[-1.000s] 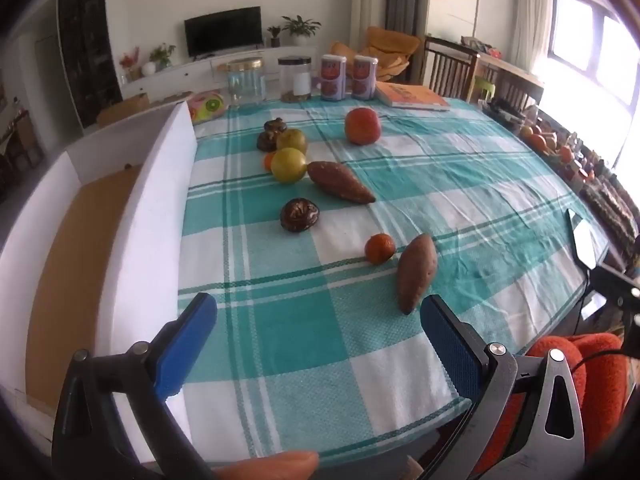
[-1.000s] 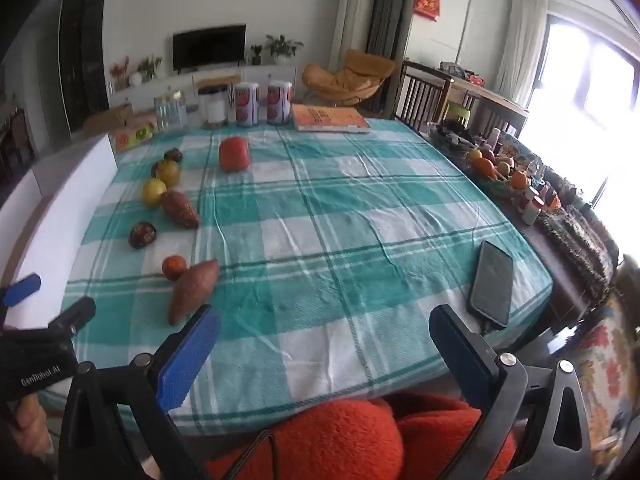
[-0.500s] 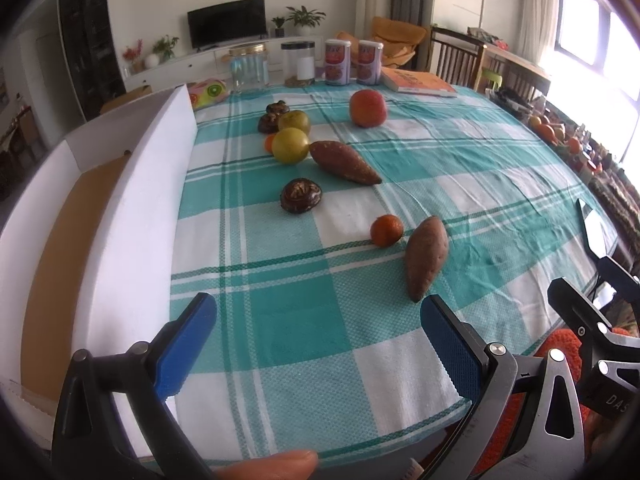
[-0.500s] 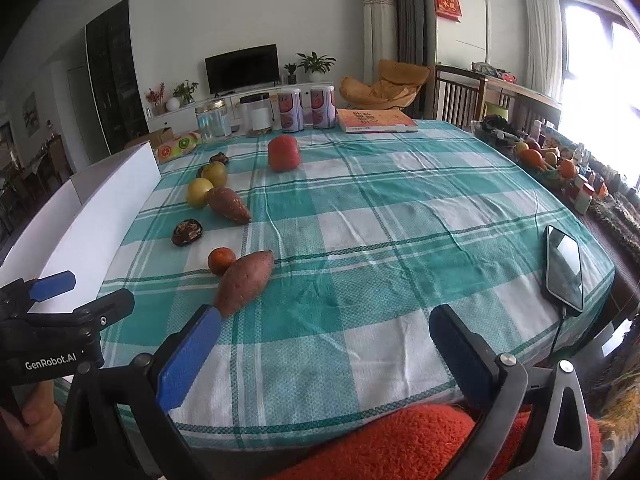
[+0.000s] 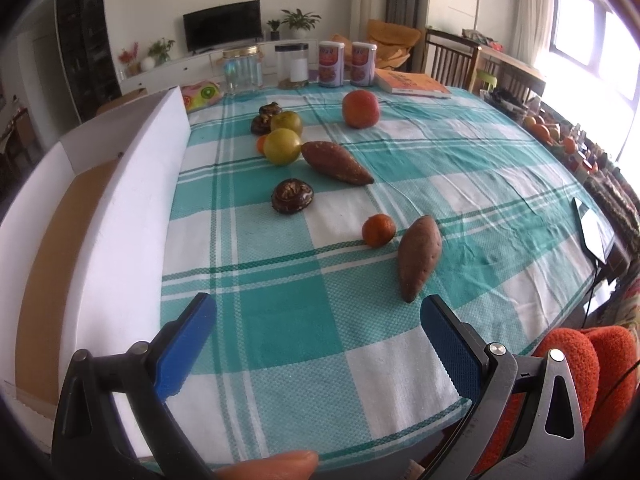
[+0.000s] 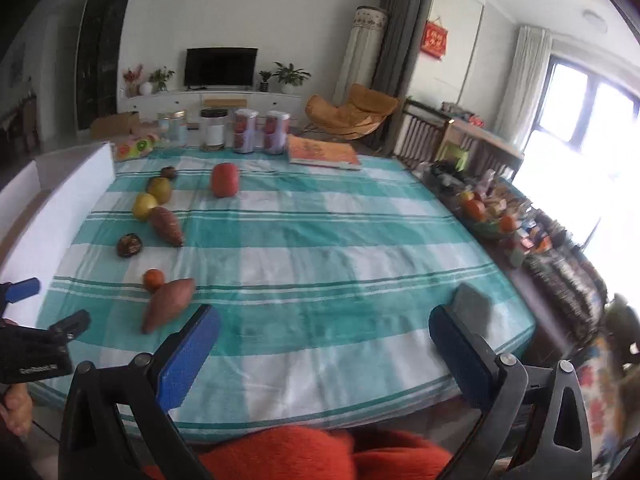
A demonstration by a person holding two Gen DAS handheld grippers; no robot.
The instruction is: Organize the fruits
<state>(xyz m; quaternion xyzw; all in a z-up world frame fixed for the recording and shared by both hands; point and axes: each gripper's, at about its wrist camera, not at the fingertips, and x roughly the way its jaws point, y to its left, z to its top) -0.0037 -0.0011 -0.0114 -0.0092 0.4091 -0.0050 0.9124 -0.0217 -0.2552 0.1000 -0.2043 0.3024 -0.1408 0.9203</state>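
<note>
The small orange (image 5: 378, 230) is lying ahead of your left gripper (image 5: 316, 316), just beyond its right fingertip, touching the near sweet potato (image 5: 419, 261). You are holding both grippers spread wide and empty, likely readying a pick; the white box (image 5: 120, 216) is waiting left of the fingers. Your right gripper (image 6: 320, 332) is hovering over bare cloth.

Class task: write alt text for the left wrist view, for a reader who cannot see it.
The open left gripper hovers over a teal-and-white checked tablecloth, holding nothing. Ahead lie two sweet potatoes, a small orange, two yellow-green fruits, dark mushrooms and a large red-orange fruit. A white box stands at the left.
</note>
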